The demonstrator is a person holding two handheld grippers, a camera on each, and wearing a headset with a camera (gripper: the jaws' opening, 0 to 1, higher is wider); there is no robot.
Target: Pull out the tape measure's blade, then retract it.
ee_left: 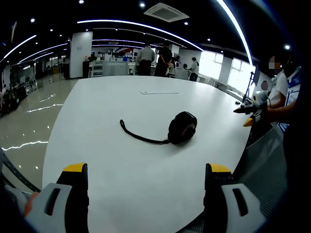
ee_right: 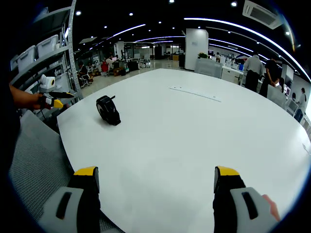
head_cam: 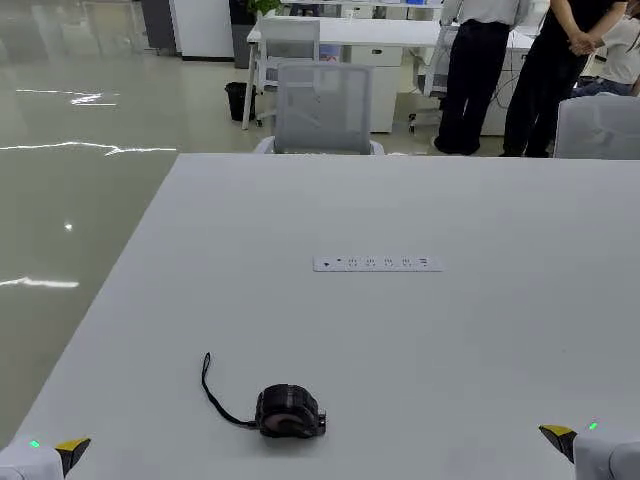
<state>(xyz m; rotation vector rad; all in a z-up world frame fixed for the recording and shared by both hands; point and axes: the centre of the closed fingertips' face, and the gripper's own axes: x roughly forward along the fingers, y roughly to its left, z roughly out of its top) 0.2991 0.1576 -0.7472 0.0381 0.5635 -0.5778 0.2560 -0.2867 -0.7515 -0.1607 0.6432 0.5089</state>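
Observation:
A black tape measure [head_cam: 290, 411] lies on the white table [head_cam: 420, 330] near its front edge, its black wrist strap [head_cam: 213, 390] trailing to the left. The blade is fully inside the case. My left gripper [head_cam: 68, 452] is at the table's front left corner, open, with the tape measure [ee_left: 182, 127] ahead and right of its jaws. My right gripper [head_cam: 557, 438] hangs at the front right, open, with the tape measure [ee_right: 108, 109] far off to its left. Nothing sits between either pair of yellow-tipped fingers [ee_left: 74, 170].
A white power strip [head_cam: 377, 264] is set into the middle of the table. A grey mesh chair [head_cam: 322, 108] stands at the far edge. Two people [head_cam: 520, 70] stand at the back right by white desks. Glossy floor lies to the left.

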